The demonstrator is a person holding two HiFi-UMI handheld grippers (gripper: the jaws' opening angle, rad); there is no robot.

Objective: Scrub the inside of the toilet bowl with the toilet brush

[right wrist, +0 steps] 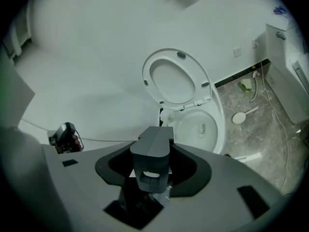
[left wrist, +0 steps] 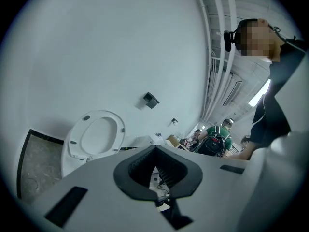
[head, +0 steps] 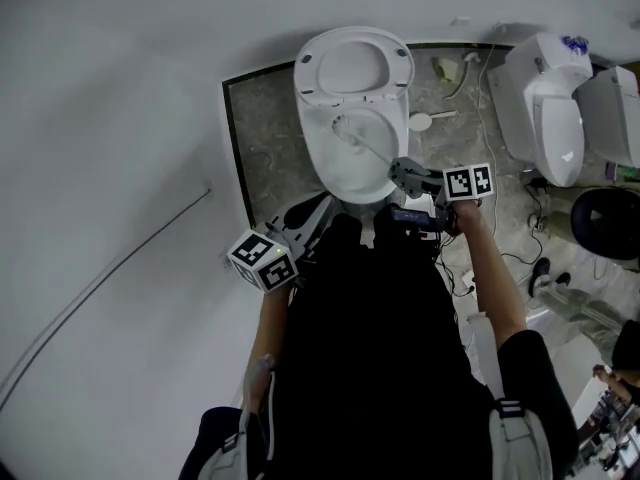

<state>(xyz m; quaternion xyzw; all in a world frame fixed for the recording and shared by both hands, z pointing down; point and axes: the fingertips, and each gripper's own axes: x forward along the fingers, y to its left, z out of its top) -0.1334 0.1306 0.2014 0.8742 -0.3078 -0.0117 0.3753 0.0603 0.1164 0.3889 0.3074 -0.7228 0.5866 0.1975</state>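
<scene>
The white toilet (head: 350,173) stands ahead of me with its seat and lid (head: 352,63) raised. My right gripper (head: 400,175) hovers at the bowl's near right rim, shut on the grey handle (head: 372,148) of the toilet brush. The brush head (head: 342,124) is inside the bowl, near its back wall. In the right gripper view the handle (right wrist: 150,151) runs out between the jaws of the right gripper (right wrist: 150,144) toward the bowl (right wrist: 203,127). My left gripper (head: 300,230) hangs low at the bowl's near left and holds nothing. Its jaws (left wrist: 155,151) meet at the tips, with the toilet (left wrist: 96,134) off to the left.
A second toilet (head: 555,108) stands to the right. A round white object with a handle (head: 422,121) and a cable (head: 520,258) lie on the stone floor (head: 265,138). White flooring lies to the left. People (left wrist: 215,139) stand in the background.
</scene>
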